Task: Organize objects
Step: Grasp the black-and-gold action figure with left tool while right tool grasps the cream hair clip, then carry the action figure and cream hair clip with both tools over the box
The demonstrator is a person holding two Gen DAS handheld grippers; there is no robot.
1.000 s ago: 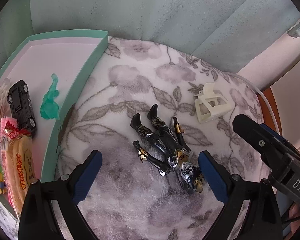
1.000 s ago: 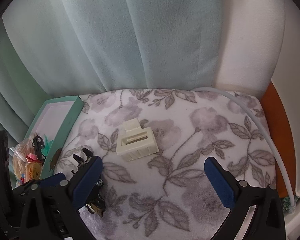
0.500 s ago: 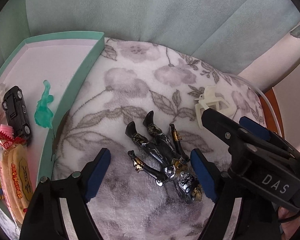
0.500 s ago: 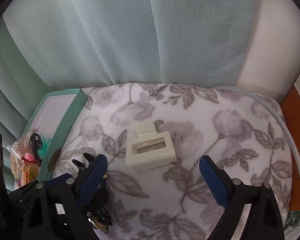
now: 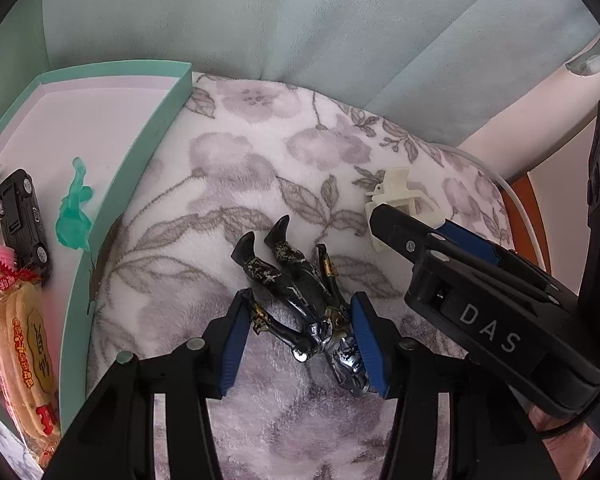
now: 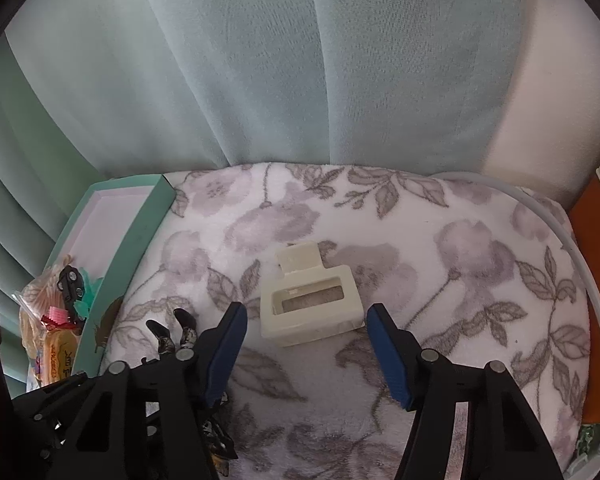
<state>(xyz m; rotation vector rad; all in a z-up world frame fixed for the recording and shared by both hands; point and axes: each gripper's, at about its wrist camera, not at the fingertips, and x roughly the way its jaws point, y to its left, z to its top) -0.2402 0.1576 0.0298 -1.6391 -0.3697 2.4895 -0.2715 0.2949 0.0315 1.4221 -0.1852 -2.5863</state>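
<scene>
Left gripper: jaws about half apart and closing, set around the upper body of the figure. The blue pads sit just beside it on either side – the right pad looks to be against the head and shoulder, the left one at an arm; a firm clamp cannot be told.
Figure: dark, shiny, with gold trim, lying flat on the blanket, legs pointing far-left, head nearest the camera.
Right gripper: jaws a little over half apart and closing, one finger on each side of the clip. A gap shows between each pad and the clip, so nothing is gripped.
Clip: cream hair claw, lying flat on the blanket between the fingertips and slightly beyond them – right of the figure.
Box: teal walls, pale floor, on the left edge of the blanket.
Box contents: near end, a snack packet; farther in, a black toy car and a green translucent toy.
Curtain: pale blue-green folds behind everything.
</scene>
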